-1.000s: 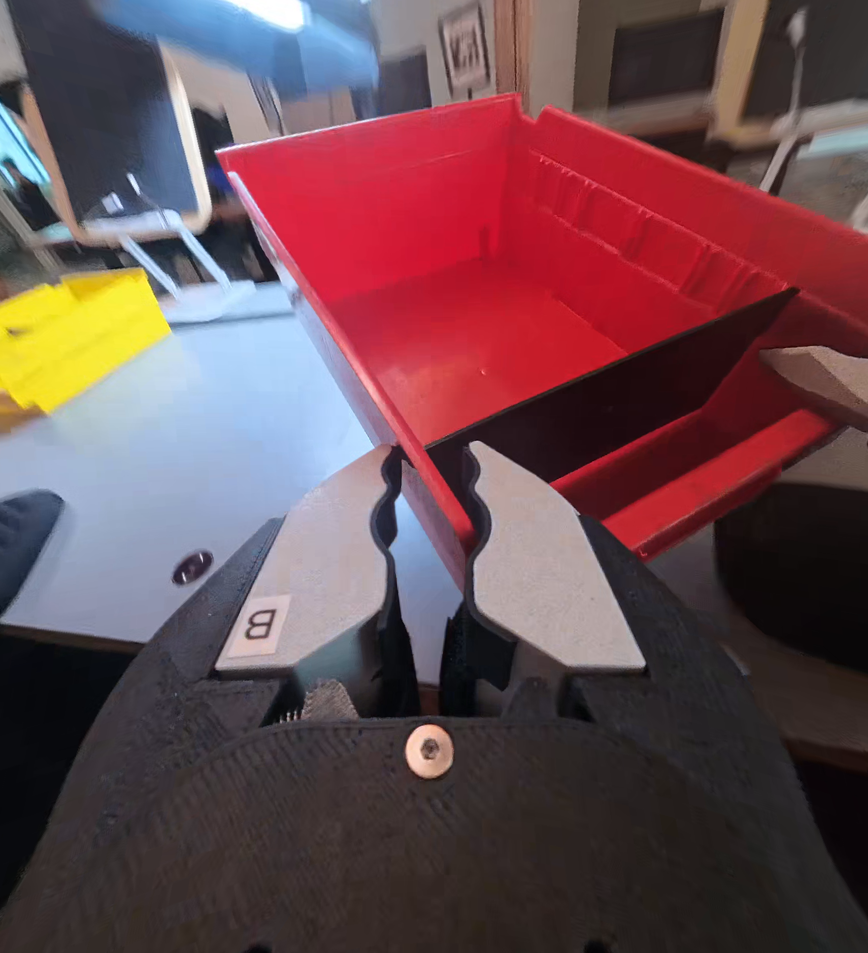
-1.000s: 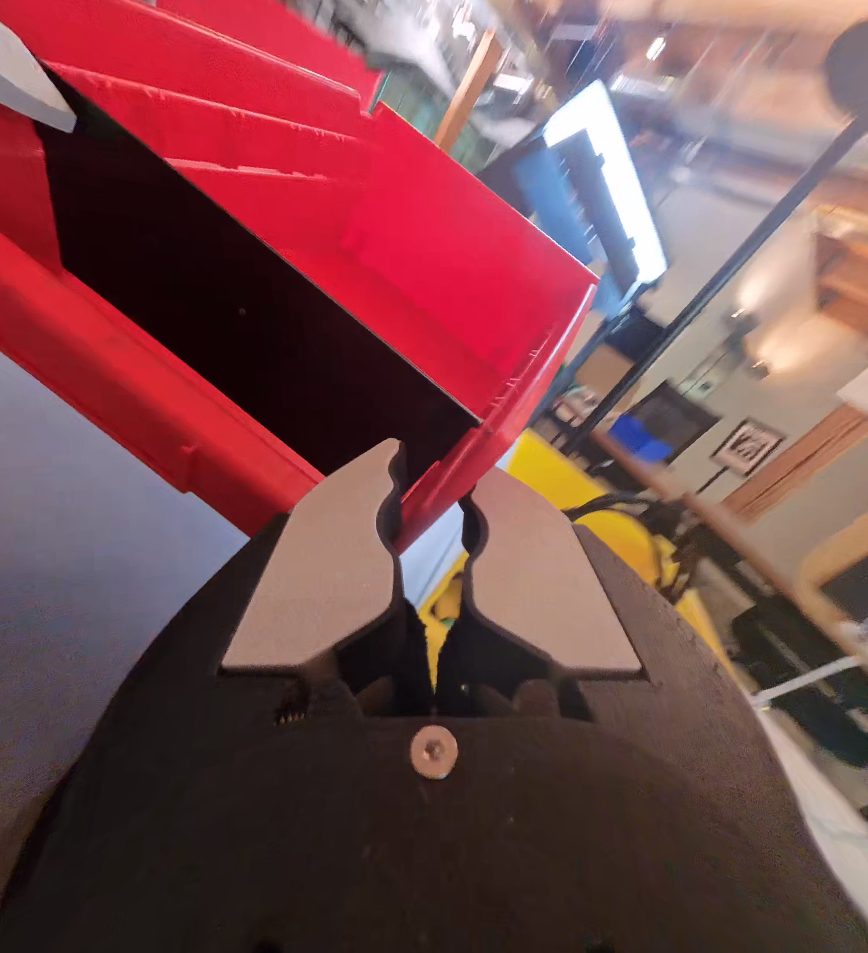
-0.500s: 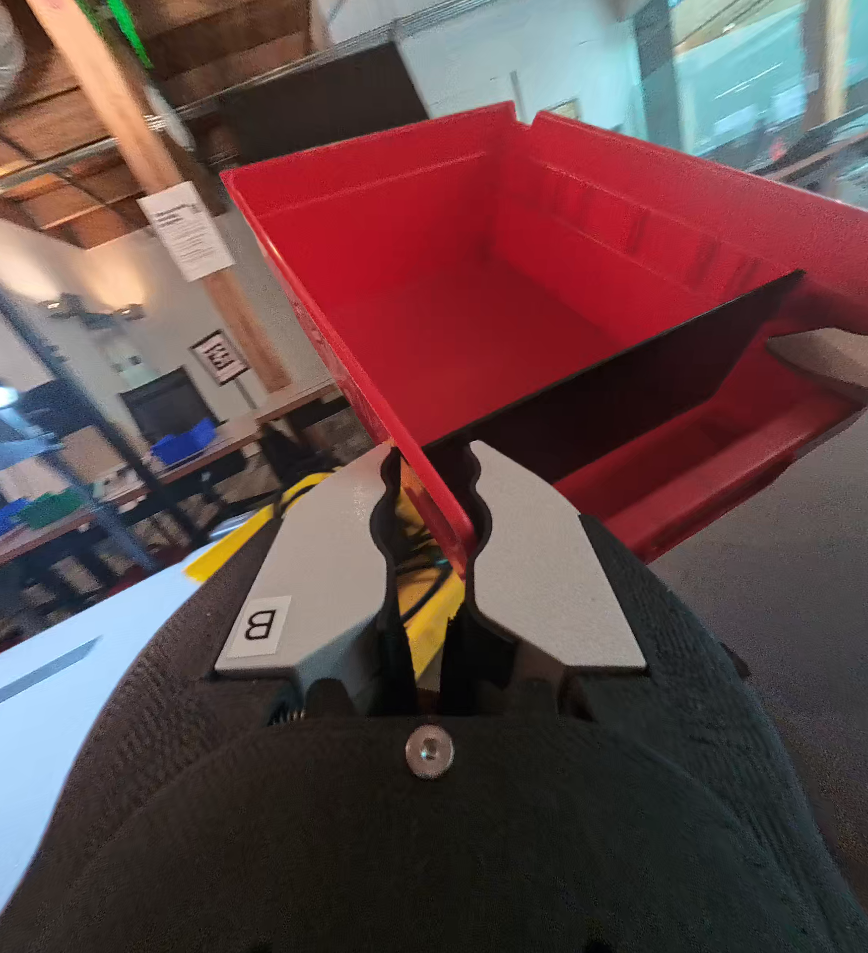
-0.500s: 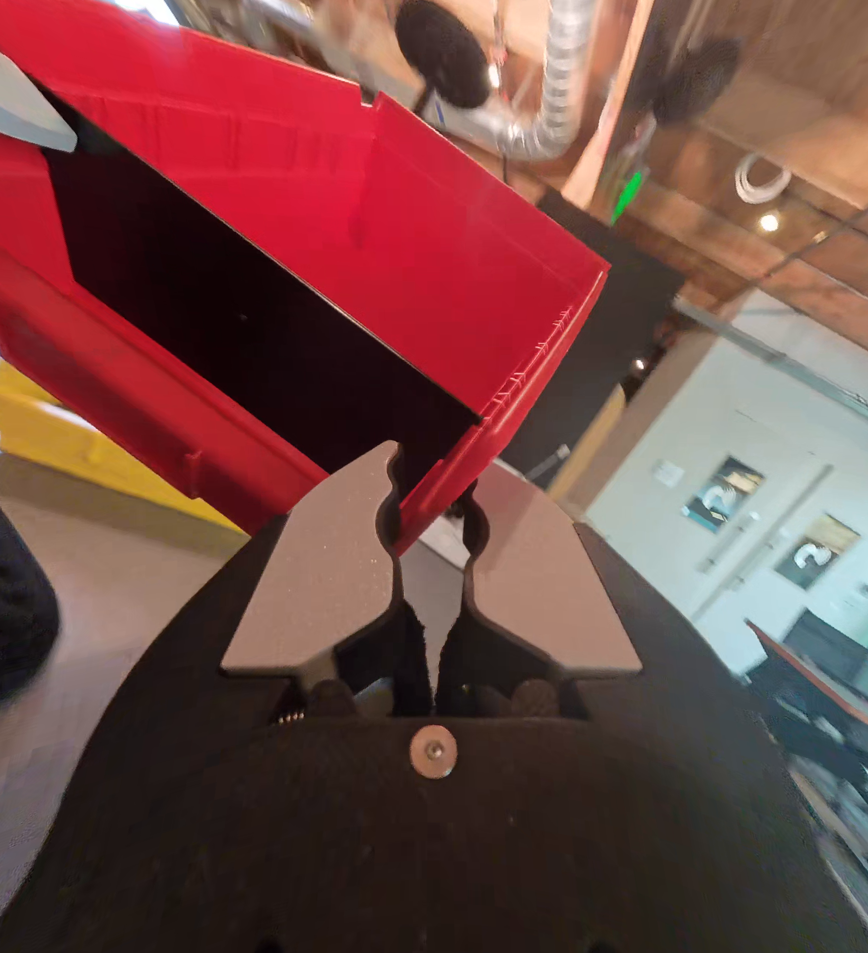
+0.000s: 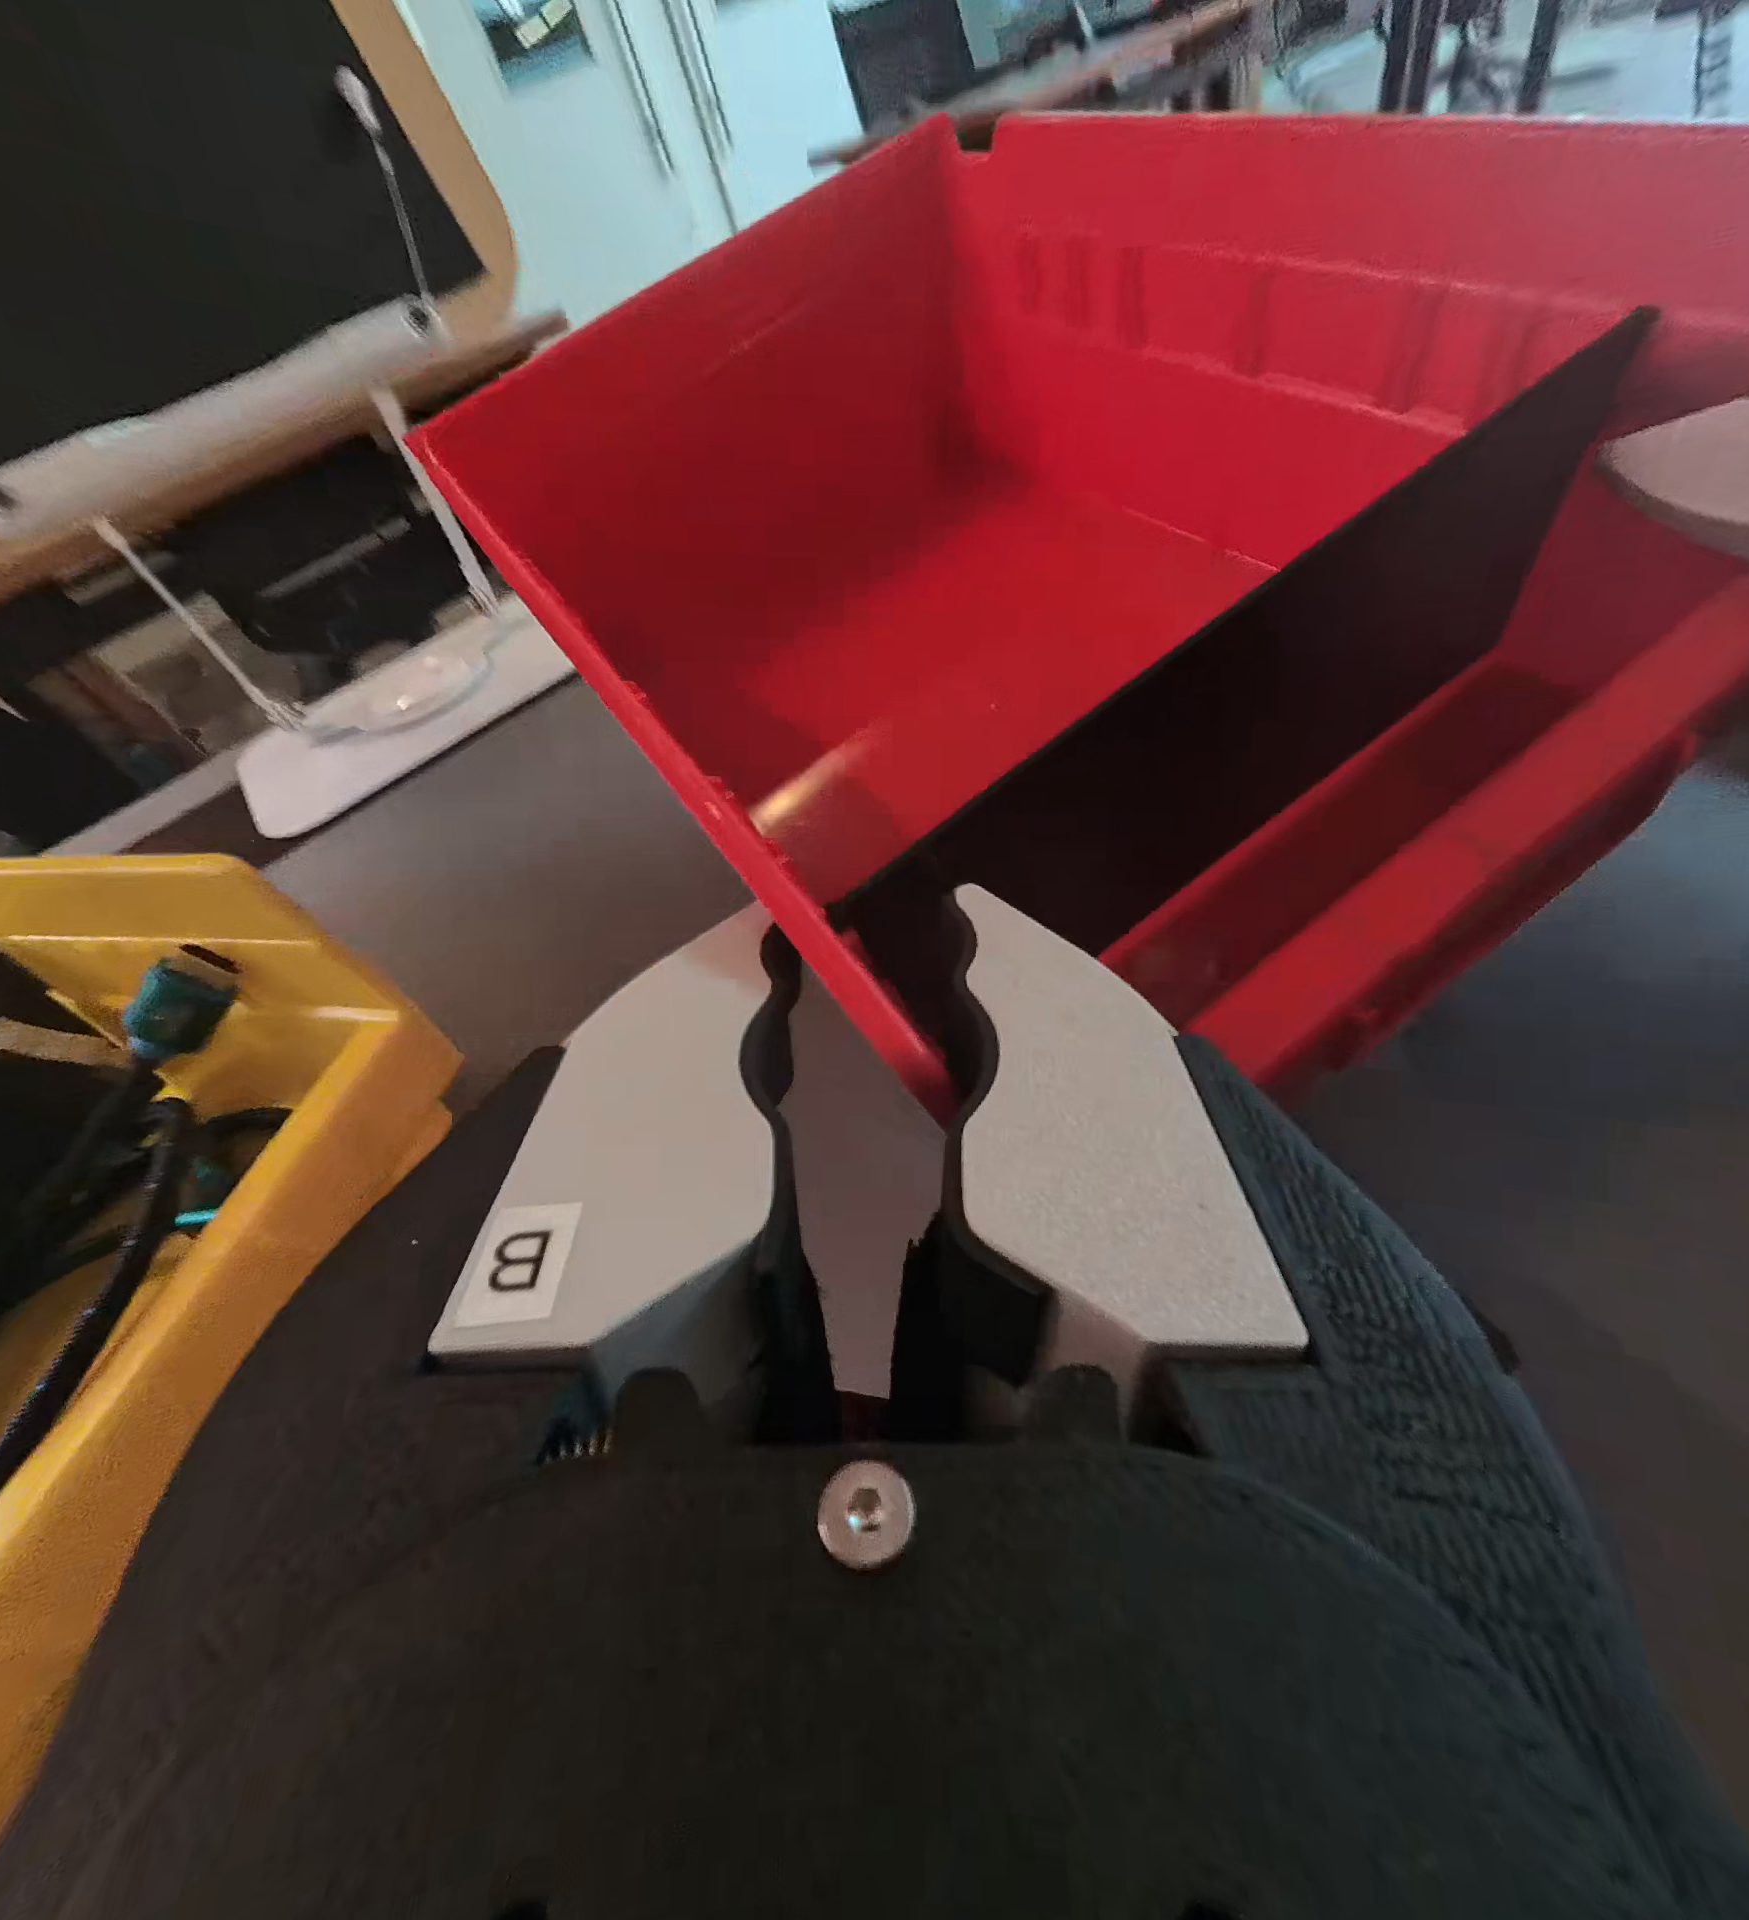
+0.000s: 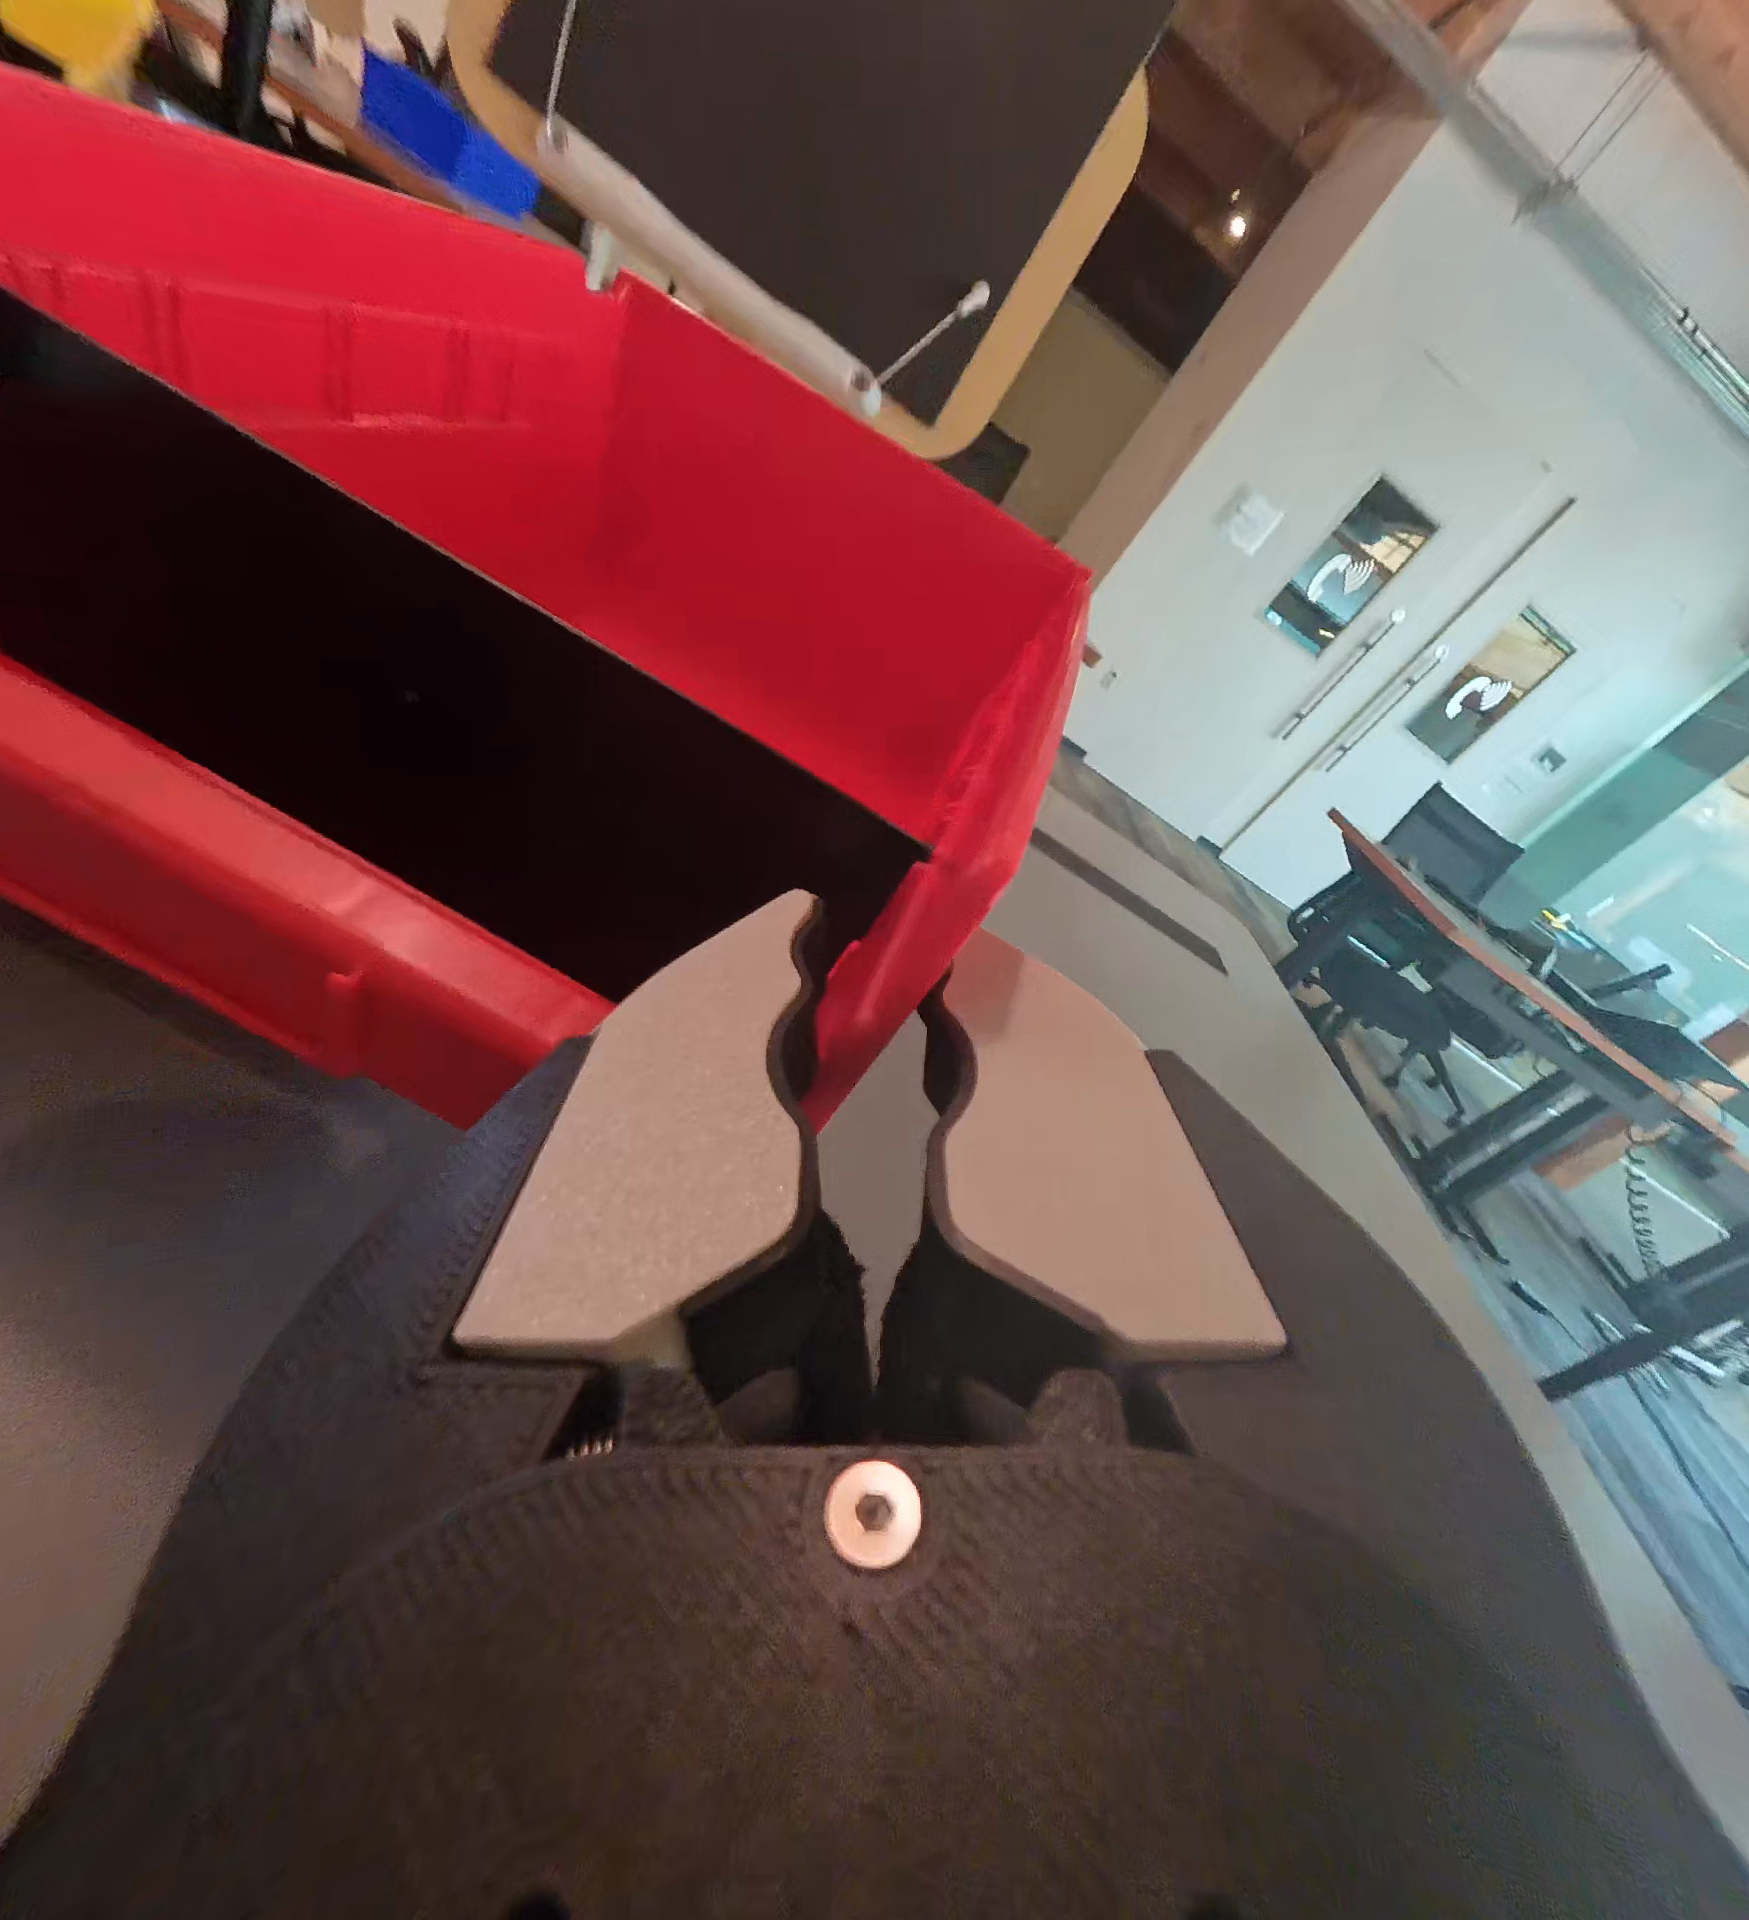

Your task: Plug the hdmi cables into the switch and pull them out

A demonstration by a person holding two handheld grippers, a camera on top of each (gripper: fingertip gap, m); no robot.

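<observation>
I see no HDMI cable or switch that I can tell apart. A red plastic bin [image 5: 953,644] with a black divider [image 5: 1265,707] sits low over the dark table. My left gripper [image 5: 865,935] straddles the bin's left wall. Its jaws stand slightly parted and the wall lies slanted between them. My right gripper [image 6: 875,956] straddles the right wall of the bin [image 6: 745,499] the same way. The right gripper's finger [image 5: 1743,488] shows at the far side in the left wrist view. Both bin compartments look empty.
A yellow bin [image 5: 309,1143] at the left holds black cables with teal connectors [image 5: 137,1132]. A white stand base [image 5: 382,727] sits behind it. A dark mat [image 5: 1576,1091] covers the table. The table's edge [image 6: 1265,1039] runs at the right, with office desks beyond.
The red bin swung through the air with both grippers and has come down close to the table beside the yellow bin. Both pairs of jaws are parted wider than before.
</observation>
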